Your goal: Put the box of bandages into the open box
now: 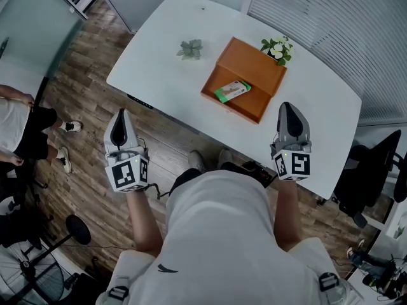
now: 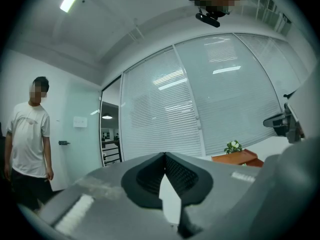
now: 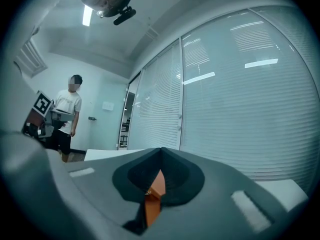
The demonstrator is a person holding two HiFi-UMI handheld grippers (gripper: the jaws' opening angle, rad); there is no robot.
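– What is the open box (image 1: 253,65) like?
– Flat, rectangular, smooth and orange, with low walls and its lid folded back. It sits on a glossy white table (image 1: 159,56) with rounded corners. The box of bandages (image 1: 232,91), a small green-and-white carton, lies at a slant inside it.
– Anything else on the table?
– A leafy potted plant with white flowers (image 1: 278,48) just beside the orange box's far corner, and a small pale green plant (image 1: 191,48) near its left.
– And the tongs?
– Both are grey, tapered shells with dark ribbed pads. The left gripper (image 1: 120,116) has its jaws pressed together with nothing between them, and so has the right gripper (image 1: 287,110).
– Where is the carton from them?
– Ahead of both and between them, well apart from each, nearer the right one. The left gripper hangs over the wood-plank floor off the table's edge; the right is over the table's near edge
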